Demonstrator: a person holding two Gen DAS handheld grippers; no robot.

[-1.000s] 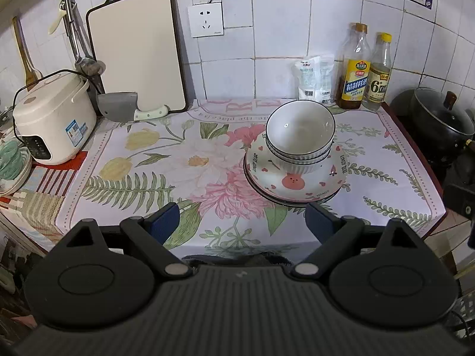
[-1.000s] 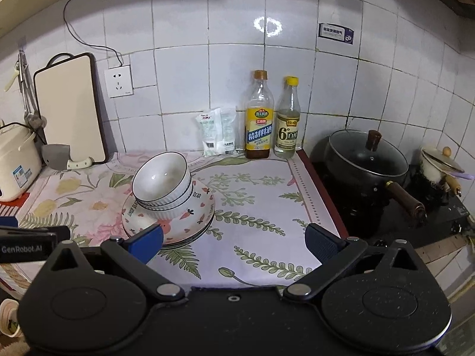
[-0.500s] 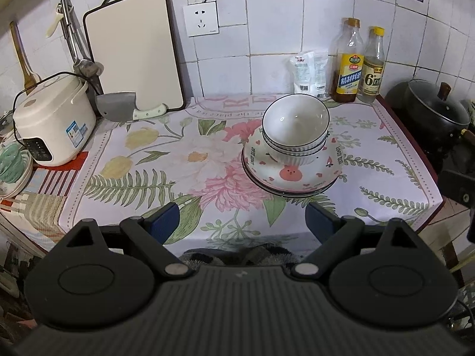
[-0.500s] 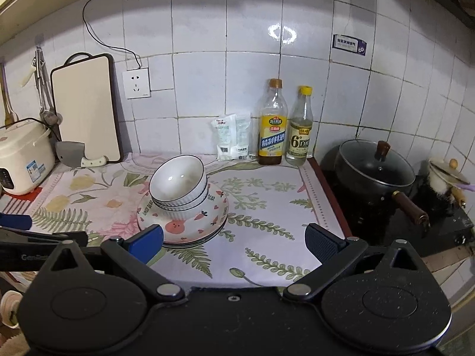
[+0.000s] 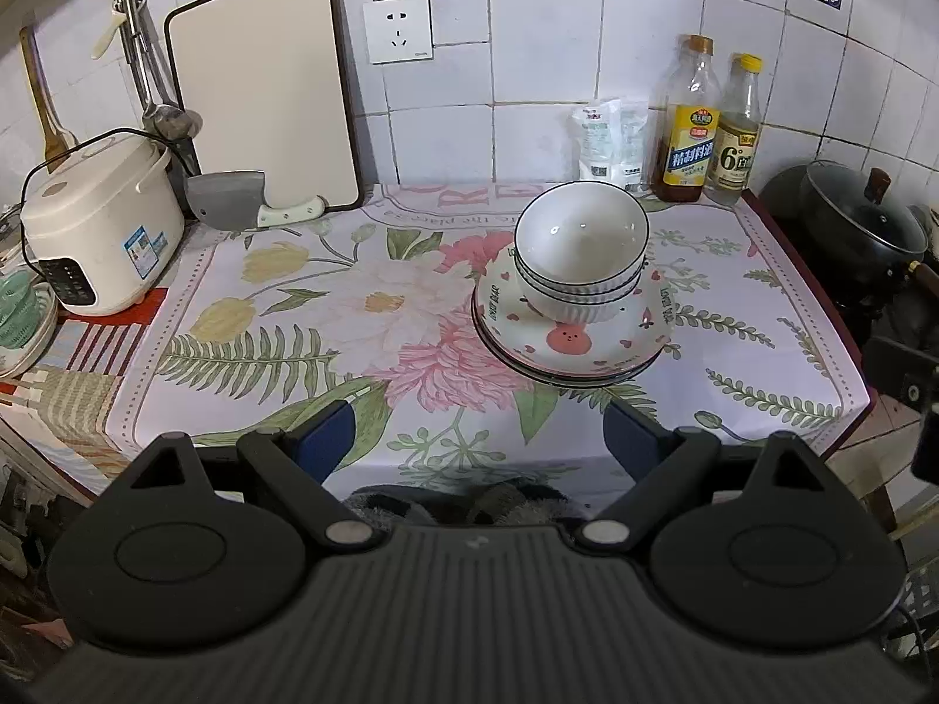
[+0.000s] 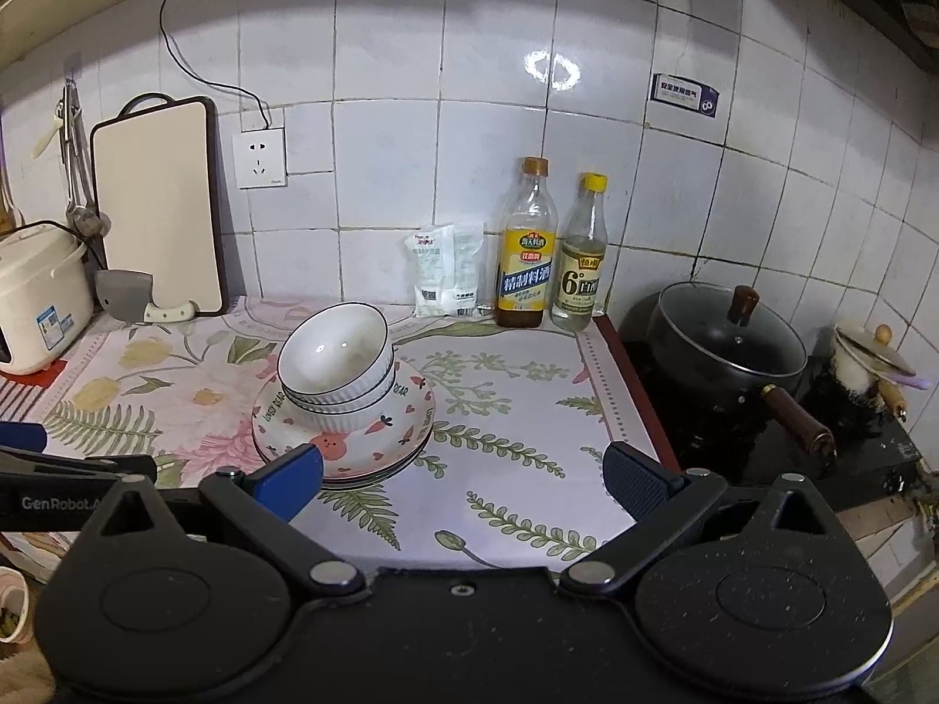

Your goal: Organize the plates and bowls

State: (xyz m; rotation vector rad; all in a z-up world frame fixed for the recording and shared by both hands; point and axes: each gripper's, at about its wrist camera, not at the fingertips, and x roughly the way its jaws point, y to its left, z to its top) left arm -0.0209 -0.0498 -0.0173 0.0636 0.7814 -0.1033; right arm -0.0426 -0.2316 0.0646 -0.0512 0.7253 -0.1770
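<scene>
A stack of white ribbed bowls (image 5: 581,252) sits on a stack of patterned plates (image 5: 572,346) on the floral tablecloth. The bowls (image 6: 337,366) and plates (image 6: 375,443) also show in the right wrist view. My left gripper (image 5: 478,440) is open and empty, held back over the counter's front edge, below and left of the stack. My right gripper (image 6: 463,478) is open and empty, in front and to the right of the stack. Part of the left gripper (image 6: 23,472) shows at the left edge of the right wrist view.
A rice cooker (image 5: 100,229), cleaver (image 5: 235,202) and cutting board (image 5: 264,94) stand at the back left. A white packet (image 5: 607,141) and two bottles (image 5: 710,123) stand at the back wall. A black lidded pot (image 6: 728,346) and a small pot (image 6: 868,364) are on the stove at right.
Both grippers have drawn back and risen a little from the counter; the stack looks slightly farther off. Bowls and plates have not moved.
</scene>
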